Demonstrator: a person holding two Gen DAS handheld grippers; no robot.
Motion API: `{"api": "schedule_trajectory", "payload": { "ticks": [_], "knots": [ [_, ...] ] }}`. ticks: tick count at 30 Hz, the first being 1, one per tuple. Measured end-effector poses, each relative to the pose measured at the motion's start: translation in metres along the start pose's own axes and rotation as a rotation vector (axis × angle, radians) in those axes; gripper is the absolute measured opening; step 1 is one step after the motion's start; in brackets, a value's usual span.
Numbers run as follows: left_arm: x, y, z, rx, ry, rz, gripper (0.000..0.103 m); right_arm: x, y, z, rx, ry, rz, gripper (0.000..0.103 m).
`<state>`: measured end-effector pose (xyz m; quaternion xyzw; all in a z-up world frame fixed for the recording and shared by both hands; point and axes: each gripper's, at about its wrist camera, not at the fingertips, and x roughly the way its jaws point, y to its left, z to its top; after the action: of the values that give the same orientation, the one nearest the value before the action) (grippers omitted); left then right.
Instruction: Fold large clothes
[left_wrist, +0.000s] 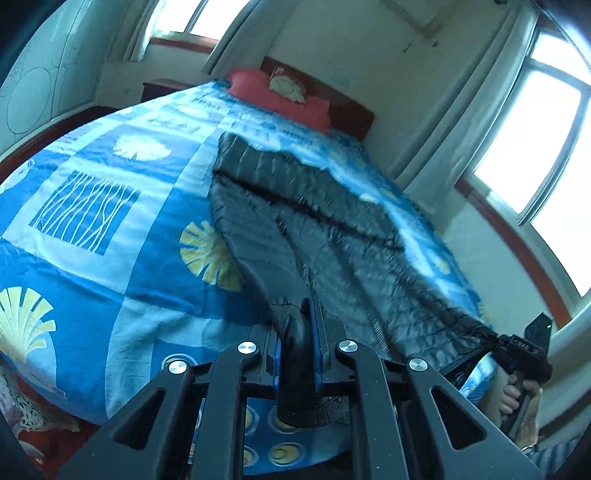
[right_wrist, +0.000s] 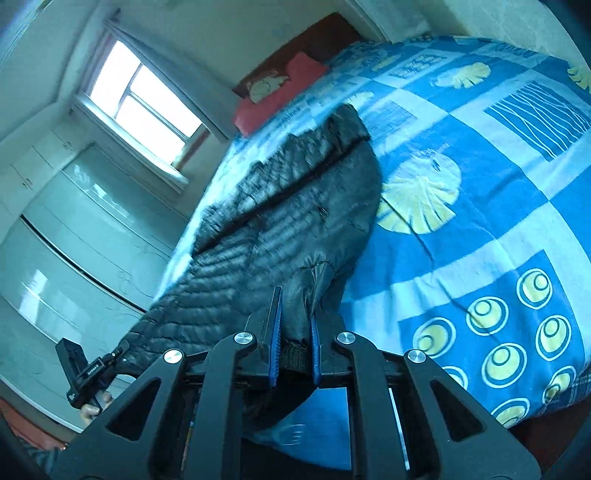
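Clearly, a black quilted jacket on the bed is clamped at a cuff by each hand-held gripper, left and right. Only the right view shows a wardrobe; both show a red pillow.

Our bedroom, daylit

We see bright windows, pale walls, a blue-patterned bed, red pillow and glossy wardrobe.
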<state>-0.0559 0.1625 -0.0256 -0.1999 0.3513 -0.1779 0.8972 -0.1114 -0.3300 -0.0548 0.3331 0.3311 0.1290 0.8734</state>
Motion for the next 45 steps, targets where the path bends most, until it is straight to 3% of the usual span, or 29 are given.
{"api": "schedule_trajectory", "payload": {
  "ticks": [4,8,14,20,27,37,45],
  "knots": [
    [-0.001,0.001,0.025,-0.048,-0.033,-0.075,0.012,0.007,0.012,0.022,-0.008,-0.023,0.076,0.012],
    [0.013,0.006,0.063,-0.063,-0.072,-0.1,0.012,0.021,0.025,0.056,-0.017,-0.06,0.138,0.012],
    [0.059,0.008,0.138,-0.034,-0.132,-0.105,0.012,0.062,0.034,0.141,-0.008,-0.124,0.189,0.012],
    [0.131,0.015,0.216,-0.006,-0.131,-0.053,0.012,0.14,0.035,0.23,0.015,-0.127,0.179,0.012],
    [0.24,0.055,0.275,-0.107,-0.031,0.008,0.012,0.259,0.008,0.304,0.098,-0.055,0.091,0.012],
    [0.359,0.1,0.302,-0.146,0.105,0.128,0.012,0.389,-0.04,0.34,0.151,0.043,-0.065,0.012],
    [0.406,0.114,0.299,-0.116,0.135,0.184,0.015,0.439,-0.069,0.33,0.121,0.073,-0.164,0.012]
  ]
}}
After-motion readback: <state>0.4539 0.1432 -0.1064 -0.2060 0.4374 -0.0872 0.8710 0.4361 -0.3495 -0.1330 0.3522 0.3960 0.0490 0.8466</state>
